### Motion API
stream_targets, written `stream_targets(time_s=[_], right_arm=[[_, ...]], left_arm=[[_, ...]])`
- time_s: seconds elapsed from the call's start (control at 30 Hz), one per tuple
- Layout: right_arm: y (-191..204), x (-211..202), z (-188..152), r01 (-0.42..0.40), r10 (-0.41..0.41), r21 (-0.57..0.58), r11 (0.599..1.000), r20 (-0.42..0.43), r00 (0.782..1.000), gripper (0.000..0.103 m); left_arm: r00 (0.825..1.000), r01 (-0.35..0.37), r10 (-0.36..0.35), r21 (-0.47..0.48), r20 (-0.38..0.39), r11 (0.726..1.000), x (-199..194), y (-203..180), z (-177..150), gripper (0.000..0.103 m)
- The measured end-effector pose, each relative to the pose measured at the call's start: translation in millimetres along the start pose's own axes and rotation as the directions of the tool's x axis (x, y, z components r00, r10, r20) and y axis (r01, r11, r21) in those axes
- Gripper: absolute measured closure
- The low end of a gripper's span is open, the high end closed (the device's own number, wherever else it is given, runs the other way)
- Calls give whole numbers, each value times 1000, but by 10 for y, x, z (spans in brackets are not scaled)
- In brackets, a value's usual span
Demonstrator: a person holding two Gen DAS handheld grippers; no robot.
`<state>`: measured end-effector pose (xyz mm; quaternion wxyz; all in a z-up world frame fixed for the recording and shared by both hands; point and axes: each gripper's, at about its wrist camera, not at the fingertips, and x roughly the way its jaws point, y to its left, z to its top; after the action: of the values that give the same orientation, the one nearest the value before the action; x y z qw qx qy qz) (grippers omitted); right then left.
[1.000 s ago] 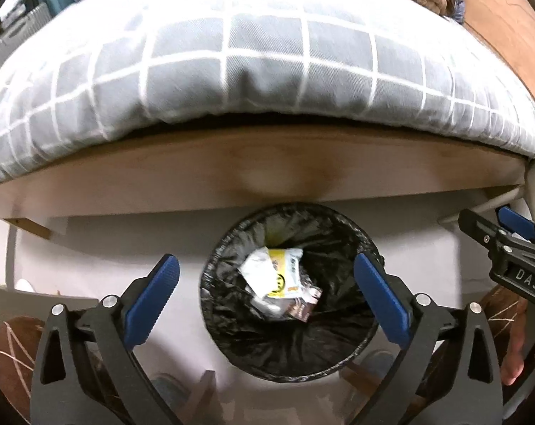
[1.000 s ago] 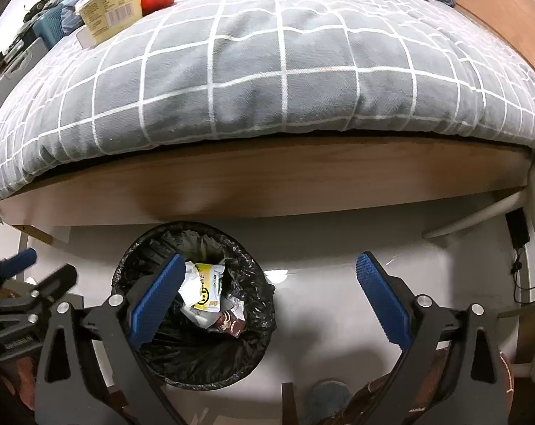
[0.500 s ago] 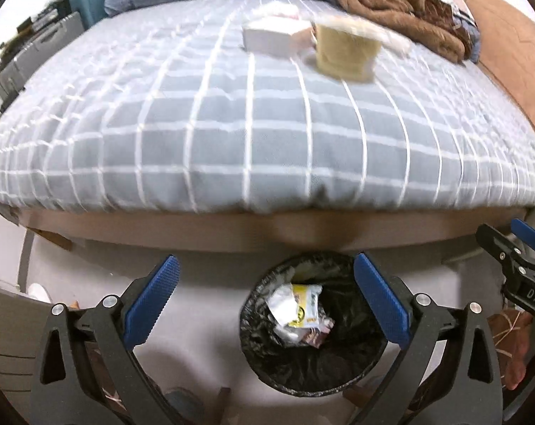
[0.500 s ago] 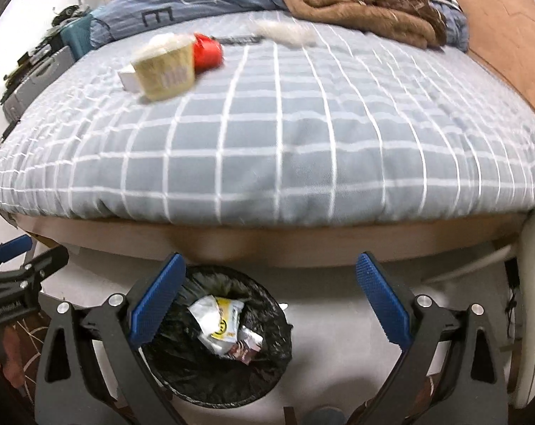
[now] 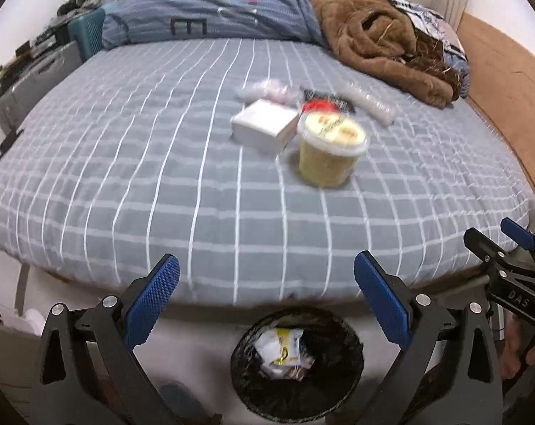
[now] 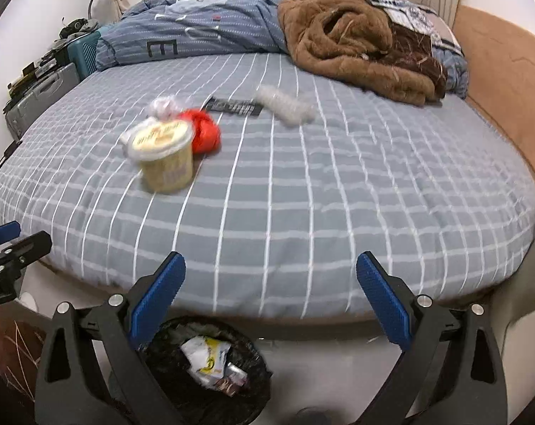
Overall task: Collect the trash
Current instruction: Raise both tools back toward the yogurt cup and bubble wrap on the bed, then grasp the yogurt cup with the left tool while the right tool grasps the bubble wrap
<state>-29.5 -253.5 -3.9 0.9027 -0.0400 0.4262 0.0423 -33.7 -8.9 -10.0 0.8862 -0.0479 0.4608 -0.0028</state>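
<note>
Trash cluster sits mid-bed on the grey checked bedspread (image 5: 133, 163), well apart from both tools: a lidded yellow tub (image 5: 329, 148) nearest, a white box (image 5: 264, 128) touching or just beside it on its left, a red crumpled wrapper (image 6: 204, 131) right behind the tub, a dark flat packet (image 6: 234, 106), a crinkled clear bag (image 5: 267, 91) and a clear plastic sleeve (image 6: 285, 103) further back. Left gripper (image 5: 266, 297) empty, jaws spread wide, hanging above the bin (image 5: 297, 361) at the bed's foot. Right gripper (image 6: 269, 295) also empty and wide apart, bin (image 6: 203, 364) below its left finger. Bin has a black liner and some wrappers (image 5: 281, 350) in it already, so collection looks partly done, with these six pieces left. Tub is probably the stiffest item and light if empty; its smooth plastic wall could slip, so pinch across the body below the lid rim, not on the lid, which may pop. Box looks like light card, may crush; take it across the short sides. Red wrapper, clear bag and sleeve are soft film, nearly weightless, likely to deform and slide; grab a bunched fold. Flat packet lies flush on soft bedding, so catch an edge. Motion blur smears the items, labels unreadable. Brown blanket (image 5: 381, 35) and blue duvet (image 5: 210, 17) at the head are not trash.
</note>
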Motion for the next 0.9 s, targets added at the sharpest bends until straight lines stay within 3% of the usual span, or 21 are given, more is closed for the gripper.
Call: stream_targets(time_s=[0.2,0.5,0.9], right_arm=[[-135,183,422,13,-13,-17,1000,9,1000,10],[-240,769,947,1,-2,-26,1000,-12,1000,10],[-276,1698,1652,-37,34,-52,998,-63,997,10]], left_arm=[[1000,8,-8,37,9,999,116,-239,370,6],[1000,22,-21,65,-12,998,505,-464,787,6],[994,66,-58,92,-93,994,1145,-669,979,6]])
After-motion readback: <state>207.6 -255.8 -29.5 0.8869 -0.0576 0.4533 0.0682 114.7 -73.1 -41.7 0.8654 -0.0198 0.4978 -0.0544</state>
